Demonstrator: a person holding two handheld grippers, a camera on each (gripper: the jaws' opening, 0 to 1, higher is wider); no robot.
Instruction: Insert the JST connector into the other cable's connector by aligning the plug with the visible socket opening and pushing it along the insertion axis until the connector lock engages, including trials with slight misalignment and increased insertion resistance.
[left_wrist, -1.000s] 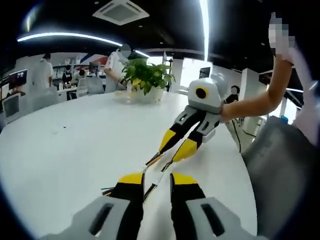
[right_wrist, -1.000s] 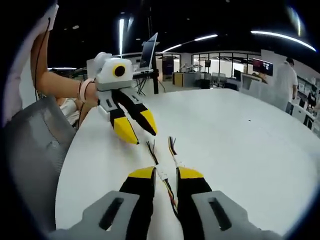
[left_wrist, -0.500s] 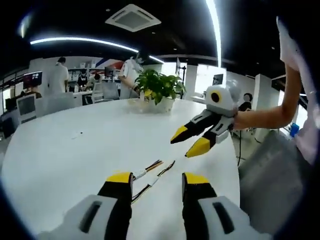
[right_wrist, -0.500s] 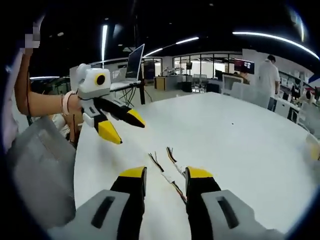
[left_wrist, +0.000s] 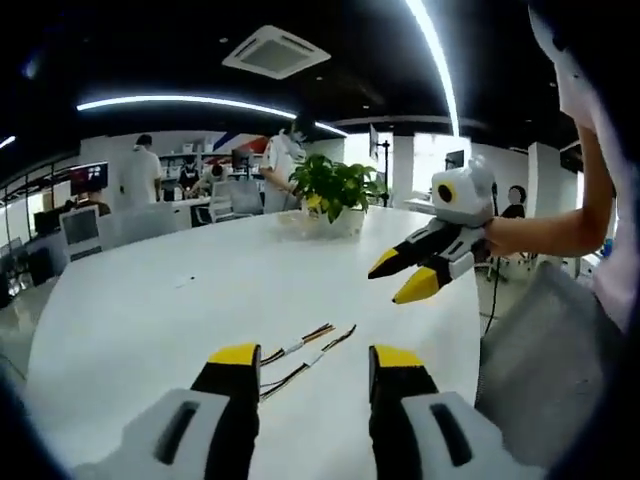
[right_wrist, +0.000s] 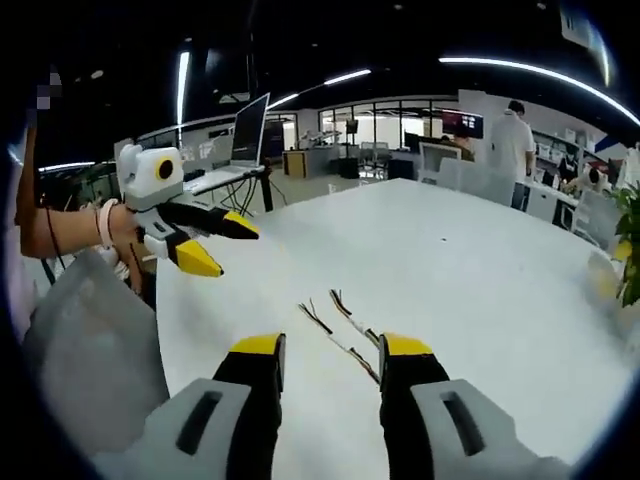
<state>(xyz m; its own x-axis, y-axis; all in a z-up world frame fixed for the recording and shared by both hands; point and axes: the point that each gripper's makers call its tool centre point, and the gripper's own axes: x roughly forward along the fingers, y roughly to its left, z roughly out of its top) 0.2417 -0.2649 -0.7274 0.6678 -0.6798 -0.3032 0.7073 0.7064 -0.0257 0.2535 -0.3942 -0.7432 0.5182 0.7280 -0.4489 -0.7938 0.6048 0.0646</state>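
Two thin multi-coloured cables lie side by side on the white table (left_wrist: 140, 320). In the left gripper view they are the near cable (left_wrist: 305, 362) and the far cable (left_wrist: 298, 344), just beyond my left gripper (left_wrist: 315, 357). Its jaws stand wide open with nothing in them. My right gripper (left_wrist: 397, 278) hovers open above the table at the right, clear of the cables. In the right gripper view the cables (right_wrist: 345, 335) lie ahead of my right gripper (right_wrist: 332, 346), which is also open and holds nothing. My left gripper (right_wrist: 225, 248) hangs open at the left.
A potted plant (left_wrist: 332, 188) stands at the far side of the table. A grey chair (left_wrist: 545, 340) sits by the table edge beside the person's arm. A laptop on a stand (right_wrist: 250, 128) and several people are in the background.
Both grippers' jaws have spread wider and both have drawn back and up from the cables. The cables now lie free on the table.
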